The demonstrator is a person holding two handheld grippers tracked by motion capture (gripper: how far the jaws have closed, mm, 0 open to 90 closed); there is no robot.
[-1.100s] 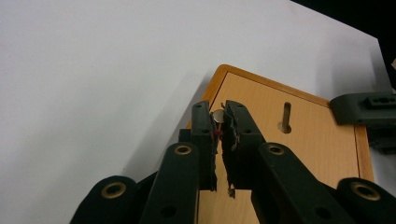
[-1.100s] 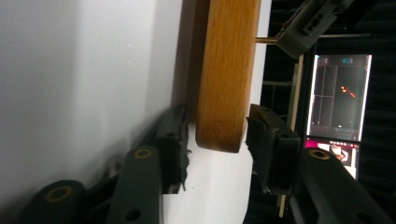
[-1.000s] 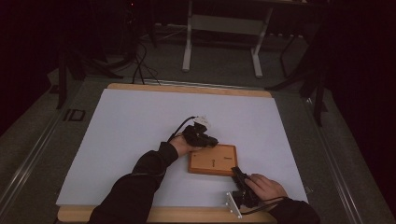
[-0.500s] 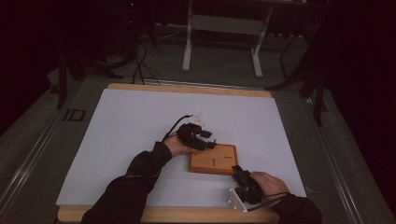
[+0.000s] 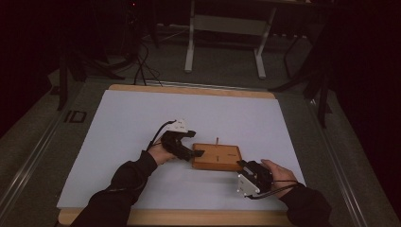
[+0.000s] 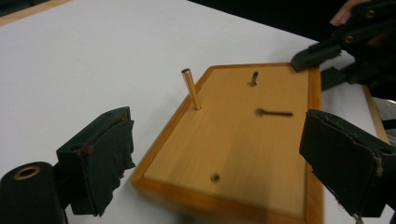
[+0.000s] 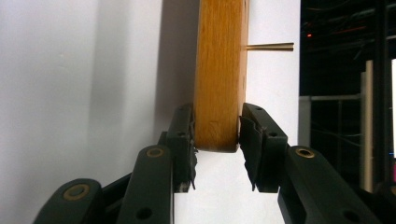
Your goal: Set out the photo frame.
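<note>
A flat wooden board (image 5: 217, 158) lies on the white table sheet (image 5: 142, 118), with a thin brass peg (image 5: 217, 141) standing at its far edge. My right gripper (image 5: 242, 164) clamps the board's near right corner. In the right gripper view the board's edge (image 7: 219, 79) sits squeezed between both pads (image 7: 186, 135), and the peg (image 7: 270, 46) sticks out sideways. My left gripper (image 5: 196, 153) is at the board's left end, open wide. In the left gripper view the board (image 6: 243, 135) and peg (image 6: 191, 88) lie ahead between the spread jaws, and the right gripper (image 6: 322, 58) holds the far corner.
The board has several small holes and a short slot (image 6: 274, 112) in its top. The wooden table edge (image 5: 189, 90) runs along the far side. Beyond it are a dark floor, cables and metal stand legs (image 5: 191, 52).
My right gripper has moved forward from the table's front edge to the board's near right corner. The left gripper has drawn back slightly to the left. The board stays put.
</note>
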